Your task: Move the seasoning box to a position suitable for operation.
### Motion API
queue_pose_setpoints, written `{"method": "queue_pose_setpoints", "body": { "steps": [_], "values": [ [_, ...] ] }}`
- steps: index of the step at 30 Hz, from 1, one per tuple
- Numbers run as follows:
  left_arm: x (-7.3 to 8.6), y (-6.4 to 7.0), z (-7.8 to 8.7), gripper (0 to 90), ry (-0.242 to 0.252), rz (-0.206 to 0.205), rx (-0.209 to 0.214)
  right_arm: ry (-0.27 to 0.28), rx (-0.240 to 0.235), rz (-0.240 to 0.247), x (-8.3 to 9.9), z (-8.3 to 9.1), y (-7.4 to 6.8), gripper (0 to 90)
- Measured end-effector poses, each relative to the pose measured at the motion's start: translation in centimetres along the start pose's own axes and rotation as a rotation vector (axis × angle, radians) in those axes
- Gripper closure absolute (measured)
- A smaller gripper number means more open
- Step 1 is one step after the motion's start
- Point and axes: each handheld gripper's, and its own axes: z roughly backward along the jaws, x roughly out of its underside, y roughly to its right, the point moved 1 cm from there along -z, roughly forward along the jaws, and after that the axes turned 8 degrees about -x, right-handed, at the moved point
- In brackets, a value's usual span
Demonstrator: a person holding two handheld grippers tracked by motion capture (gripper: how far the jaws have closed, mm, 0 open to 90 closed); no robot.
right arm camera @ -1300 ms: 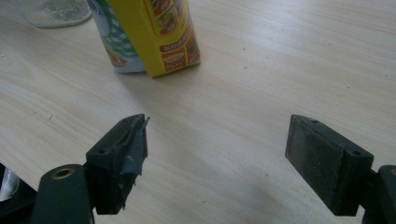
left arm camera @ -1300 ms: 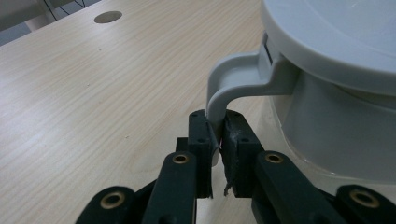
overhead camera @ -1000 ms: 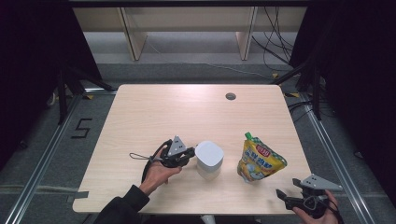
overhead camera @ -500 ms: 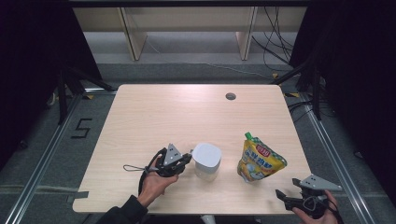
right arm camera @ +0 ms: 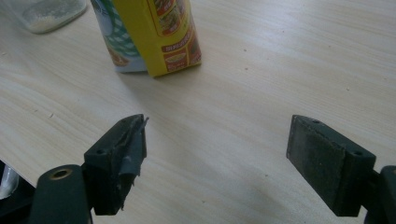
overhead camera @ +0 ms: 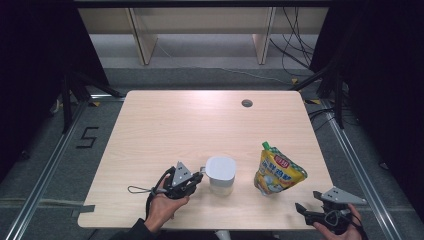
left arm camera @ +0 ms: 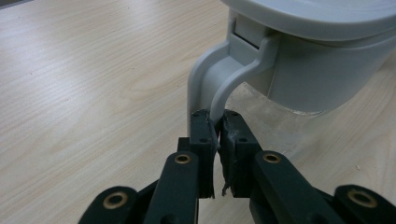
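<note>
**At the near edge, the container is sliding toward the person**

Between the jaws of the left gripper [left arm camera: 215, 135], clenched tight, the grey handle [left arm camera: 219, 77] of the lidded container [overhead camera: 220, 174] is being pinched, the clear body sitting just beyond the tips. Compared with a second ago, gripper and container are sitting nearer the table [overhead camera: 200, 120] edge and a little to the right, so the person is probably dragging it by the handle. Farther right, the right gripper [overhead camera: 314, 214] is hanging released off the near corner, unmoved, with the yellow pouch [overhead camera: 277, 170] standing ahead of its spread jaws, untouched and where it was.
</note>
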Motion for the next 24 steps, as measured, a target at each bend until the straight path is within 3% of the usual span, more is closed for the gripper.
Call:
{"method": "queue_pose_setpoints", "body": {
  "steps": [5,7,8,10,11,12,15,20,24],
  "values": [
    [0.2,-0.5,-0.1,69.5,0.006,0.008,-0.001,0.001,-0.001,0.000,0.0,0.0,0.0,21.1],
    [0.3,-0.7,-0.4,59.8,0.021,0.030,0.023,0.001,-0.002,0.001,0.0,0.0,0.0,21.1],
    [0.2,-0.9,-0.7,56.9,0.029,-0.001,0.027,-0.002,-0.001,0.030,-0.1,0.0,0.2,21.1],
    [0.1,-1.1,-0.9,57.0,0.032,-0.022,0.039,-0.003,0.002,0.030,-0.1,0.0,0.2,21.1],
    [0.0,-1.1,-1.0,57.0,0.042,-0.008,0.048,-0.006,-0.012,-0.011,0.0,-0.1,-0.1,21.1],
    [-0.2,-1.2,-1.1,58.2,0.065,-0.017,0.049,-0.008,-0.012,-0.018,0.0,-0.1,-0.2,21.3],
    [-0.4,-1.3,-1.2,61.6,0.065,-0.038,0.055,0.002,-0.010,0.006,0.0,-0.2,-0.1,21.3],
    [-0.7,-1.1,-1.6,70.6,0.063,-0.079,0.070,-0.004,-0.016,0.000,-0.1,-0.1,-0.1,21.4],
    [-0.6,-1.0,-1.4,71.0,0.056,-0.071,0.066,-0.004,-0.013,0.019,-0.1,-0.1,0.2,21.5]
  ]
}}
